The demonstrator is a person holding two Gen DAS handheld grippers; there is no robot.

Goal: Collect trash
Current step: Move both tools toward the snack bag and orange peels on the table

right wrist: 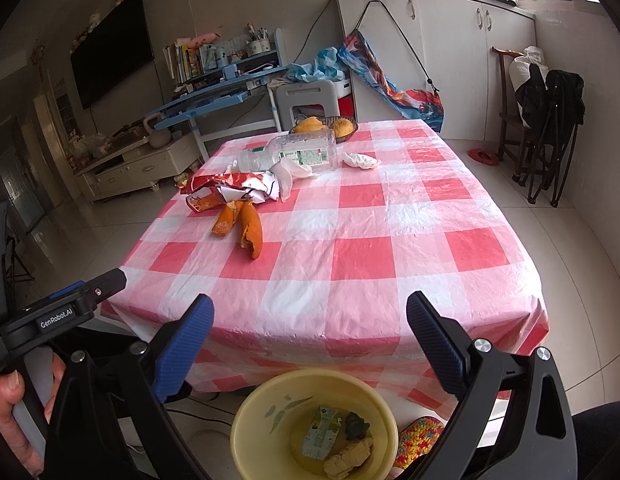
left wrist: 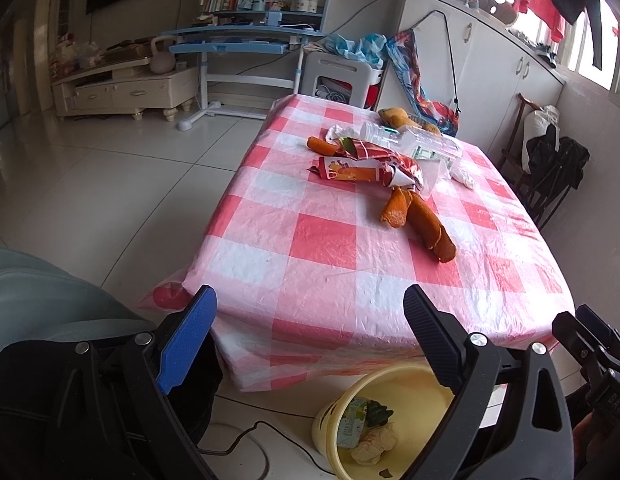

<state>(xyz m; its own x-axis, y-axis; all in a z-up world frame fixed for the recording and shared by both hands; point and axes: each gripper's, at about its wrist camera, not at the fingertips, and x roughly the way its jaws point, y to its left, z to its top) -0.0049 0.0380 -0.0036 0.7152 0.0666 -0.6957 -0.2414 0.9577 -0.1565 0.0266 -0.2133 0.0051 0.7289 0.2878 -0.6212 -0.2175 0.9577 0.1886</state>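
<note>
Left gripper (left wrist: 310, 344) hangs w/ its two fingers spread wide apart and nothing between them, low in front of the near edge of the table (left wrist: 350, 292), which has a red-and-white checked cloth. In the right wrist view a hand (right wrist: 18, 404) holds the handle of this left gripper at the far left. On the tabletop the trash lies in one loose group toward the far left part: first a crumpled snack wrapper (right wrist: 226, 188), red w/ white, and just in front of it two pieces of orange peel (right wrist: 240, 222) touching each other. Behind the wrapper a clear plastic bottle (right wrist: 298, 152) lies on its side, neck to the left, w/ a thin clear plastic bag (right wrist: 288, 176) against it. Further right, just beside the bottle base, is a crumpled white tissue (right wrist: 362, 160). At the far edge a dark bowl w/ yellow-orange fruit (right wrist: 338, 126) stands behind the bottle. Right part of the table is bare cloth. Right gripper (right wrist: 310, 344) is also wide open and empty, approx. over the yellow bin (right wrist: 270, 400) that stands on the floor just in front of the table. In the bin lie a small carton (right wrist: 322, 434), a dark green scrap and crumpled paper.
</note>
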